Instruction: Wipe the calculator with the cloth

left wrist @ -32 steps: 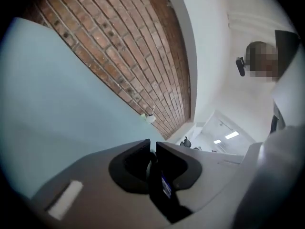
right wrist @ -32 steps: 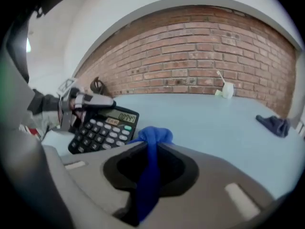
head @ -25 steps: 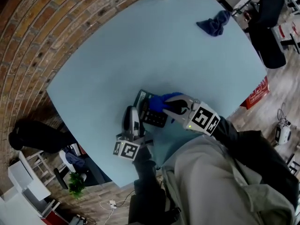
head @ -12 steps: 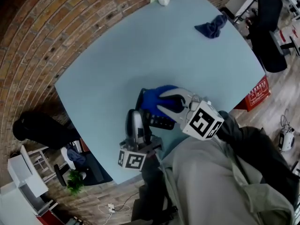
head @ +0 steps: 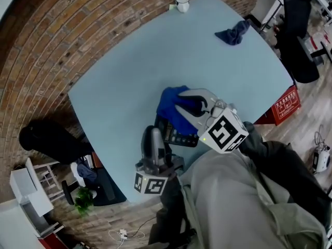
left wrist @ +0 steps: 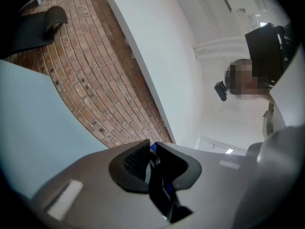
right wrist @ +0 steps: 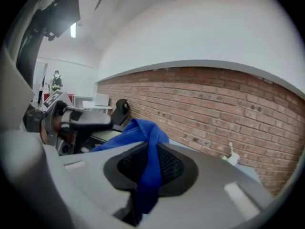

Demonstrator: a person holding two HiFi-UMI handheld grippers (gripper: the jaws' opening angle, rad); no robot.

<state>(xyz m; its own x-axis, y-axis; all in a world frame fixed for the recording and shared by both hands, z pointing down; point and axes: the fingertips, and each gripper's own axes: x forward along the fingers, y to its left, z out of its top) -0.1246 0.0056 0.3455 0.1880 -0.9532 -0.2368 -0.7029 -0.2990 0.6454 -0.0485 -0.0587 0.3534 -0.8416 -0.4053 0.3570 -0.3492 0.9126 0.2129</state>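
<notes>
In the head view my left gripper (head: 154,135) sits at lower centre of the frame, pointing up the picture, with the dark calculator (head: 181,137) just to its right, over the lower part of the pale blue table (head: 124,71). My left gripper view shows the jaws of the left gripper (left wrist: 151,162) drawn in on a thin dark edge of the calculator (left wrist: 158,187), pinching it. My right gripper (head: 187,107) comes in from the right of centre, and the bright blue cloth (head: 169,105) hangs from it, covering the upper end of the calculator. In my right gripper view the right gripper (right wrist: 150,168) has its jaws nipped on a fold of the cloth (right wrist: 143,133), which bunches above the pads and trails down between them. At the top edge of the table stands a white cup (head: 182,3), and a darker blue rag (head: 233,32) lies crumpled at upper right, well apart from both grippers.
</notes>
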